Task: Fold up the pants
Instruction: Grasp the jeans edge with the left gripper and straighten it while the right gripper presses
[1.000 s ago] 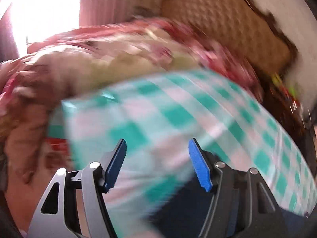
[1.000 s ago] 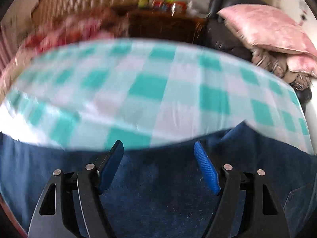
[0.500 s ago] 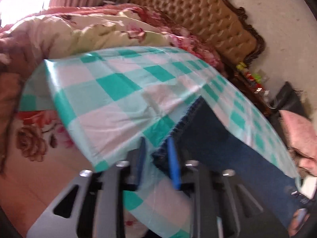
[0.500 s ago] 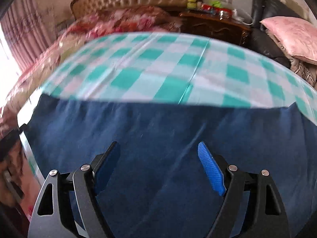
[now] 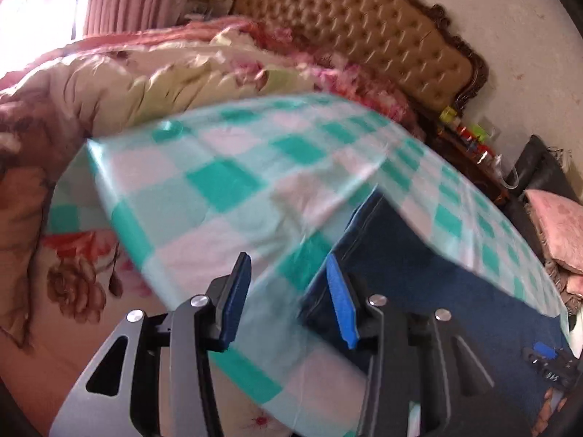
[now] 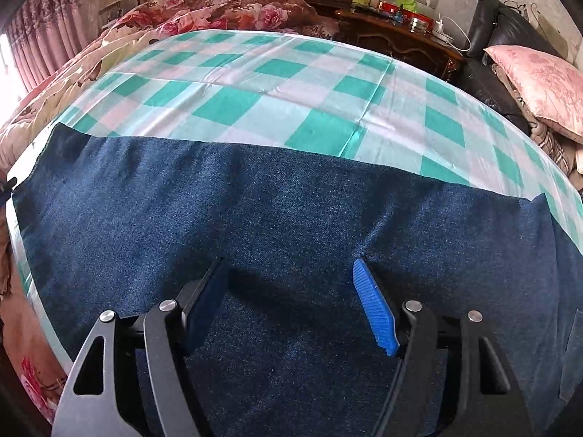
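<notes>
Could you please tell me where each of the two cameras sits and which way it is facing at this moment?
Left wrist: on the left gripper, low at the end of the pants, facing the headboard; its two open fingers show.
Right wrist: on the right gripper, just above the pants, facing across the checked sheet to the nightstand; its open fingers show.
Shared: pants, checked sheet, headboard, nightstand, pink pillow.
</notes>
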`<state>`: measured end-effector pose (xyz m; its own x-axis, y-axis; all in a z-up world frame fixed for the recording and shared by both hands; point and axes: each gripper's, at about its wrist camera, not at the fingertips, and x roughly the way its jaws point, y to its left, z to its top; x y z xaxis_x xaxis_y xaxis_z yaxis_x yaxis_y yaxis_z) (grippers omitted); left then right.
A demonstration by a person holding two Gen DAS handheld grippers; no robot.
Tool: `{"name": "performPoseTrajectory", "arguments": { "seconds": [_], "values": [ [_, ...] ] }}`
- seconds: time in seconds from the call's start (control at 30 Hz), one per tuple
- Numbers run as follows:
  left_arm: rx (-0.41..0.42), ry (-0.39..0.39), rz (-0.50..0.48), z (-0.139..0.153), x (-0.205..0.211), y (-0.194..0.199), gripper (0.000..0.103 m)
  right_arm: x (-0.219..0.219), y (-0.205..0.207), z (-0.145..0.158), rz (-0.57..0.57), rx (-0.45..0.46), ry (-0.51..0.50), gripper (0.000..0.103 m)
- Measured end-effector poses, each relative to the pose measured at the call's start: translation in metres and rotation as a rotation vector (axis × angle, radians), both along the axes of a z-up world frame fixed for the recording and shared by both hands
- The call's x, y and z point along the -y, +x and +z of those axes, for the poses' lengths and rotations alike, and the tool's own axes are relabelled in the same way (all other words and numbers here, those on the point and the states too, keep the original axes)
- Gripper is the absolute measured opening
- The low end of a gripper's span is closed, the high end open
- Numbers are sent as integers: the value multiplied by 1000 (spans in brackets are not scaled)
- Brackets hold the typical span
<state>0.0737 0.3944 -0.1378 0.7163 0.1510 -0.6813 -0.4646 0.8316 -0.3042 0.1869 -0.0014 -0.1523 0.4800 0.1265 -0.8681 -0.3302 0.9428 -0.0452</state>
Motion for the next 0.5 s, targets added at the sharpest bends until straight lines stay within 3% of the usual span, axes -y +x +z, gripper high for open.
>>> {"name": "performPoseTrajectory", "arguments": {
  "seconds": [0.1,0.27,0.37,0.5],
  "values": [
    [-11,30,-61,15,3,27,43,-2,4,1,-13,-7,-12,69],
    [-132,105,-226,9,17,98,43,5,10,9,-65,22,36,69],
    [-234,122,-307,-9,23,126,10,17,19,15,-119,49,59,70],
    [-230,171,-284,-5,22,132,7,25,33,22,-155,66,71,71]
  ]
}}
